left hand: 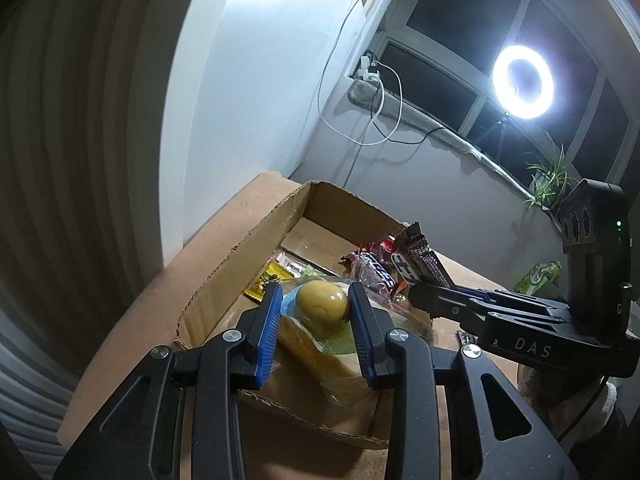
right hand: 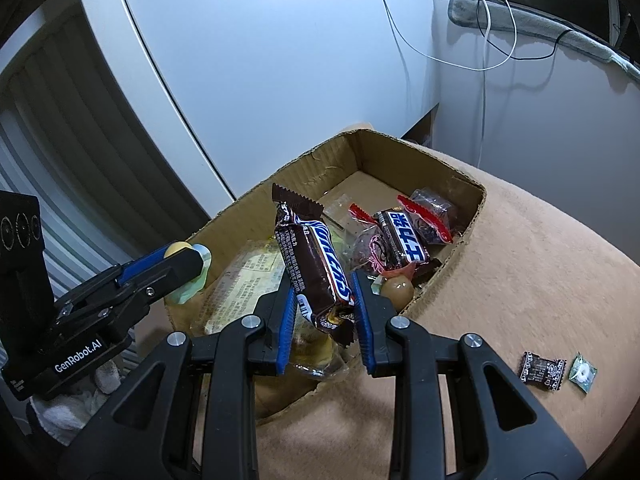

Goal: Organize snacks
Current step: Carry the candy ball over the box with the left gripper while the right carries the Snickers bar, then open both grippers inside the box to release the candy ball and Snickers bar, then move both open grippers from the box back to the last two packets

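Your right gripper (right hand: 322,312) has its jaws clamped on a brown Snickers bar (right hand: 310,264), held upright over the near edge of the cardboard box (right hand: 464,184). Your left gripper (left hand: 314,322) has its jaws closed on a packaged yellow jelly cup (left hand: 322,304), also at the box's near edge, above a flat yellowish packet (left hand: 332,364) lying inside. Deeper in the box: a second chocolate bar (right hand: 400,240) with blue-and-white Chinese lettering, red-trimmed clear packets (right hand: 430,212), a round brownish sweet (right hand: 396,290) against the right wall, and a small yellow sachet (left hand: 266,282) toward the left wall. Judged progress: well along, most snacks boxed, two in hand still to drop. Left outside, on the tan-covered table (right hand: 540,264) right of the box: a small dark wrapped sweet (right hand: 543,370) and a green-wrapped one (right hand: 583,372). Readable on the tools: "GenRobot.AI", "DAS".
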Demonstrator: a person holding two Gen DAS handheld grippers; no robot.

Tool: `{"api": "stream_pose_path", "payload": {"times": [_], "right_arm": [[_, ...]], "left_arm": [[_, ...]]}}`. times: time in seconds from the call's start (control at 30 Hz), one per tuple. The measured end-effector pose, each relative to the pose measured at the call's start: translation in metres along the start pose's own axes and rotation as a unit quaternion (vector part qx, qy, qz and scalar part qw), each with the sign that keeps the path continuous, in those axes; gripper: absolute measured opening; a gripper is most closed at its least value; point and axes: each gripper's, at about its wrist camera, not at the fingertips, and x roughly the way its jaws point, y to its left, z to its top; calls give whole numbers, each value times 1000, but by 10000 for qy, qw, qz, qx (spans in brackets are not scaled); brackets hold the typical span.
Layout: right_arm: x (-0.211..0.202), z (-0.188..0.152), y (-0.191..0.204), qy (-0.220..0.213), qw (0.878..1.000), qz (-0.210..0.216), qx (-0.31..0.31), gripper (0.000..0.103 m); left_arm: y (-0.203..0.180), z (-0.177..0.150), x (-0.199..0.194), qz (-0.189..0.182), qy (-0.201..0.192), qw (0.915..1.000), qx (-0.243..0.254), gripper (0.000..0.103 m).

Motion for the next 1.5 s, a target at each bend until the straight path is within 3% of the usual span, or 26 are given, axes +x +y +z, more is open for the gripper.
{"api": "stream_pose_path", "payload": {"times": [0.27,0.3,0.37,0.4,0.7,1.07,1.5], "right_arm": [[3,3,0,31,9999,-41,-97,31],[3,3,0,28,9999,-56,-104,36],[1,3,-1,-49,9998,-137,-114,61],[-1,3,-2,-98,9998,-157,-114,62],[-13,2,-9,-183,9996,-183,-90,69],[-48,-6,-26,-428,9986,-296,-10,69],[-111,-29,-90,-779,9940,-604,475,69]], "left_arm": [[3,3,2,112,11,9999,-27,33],[3,3,3,119,25,9999,-37,36],[3,4,3,140,26,9999,-48,48],[3,4,3,150,16,9999,-52,49],[-2,3,3,116,18,9999,-1,50],[-21,2,-6,73,-77,9998,191,50],[-76,-6,-9,-249,-100,9980,578,50]]}}
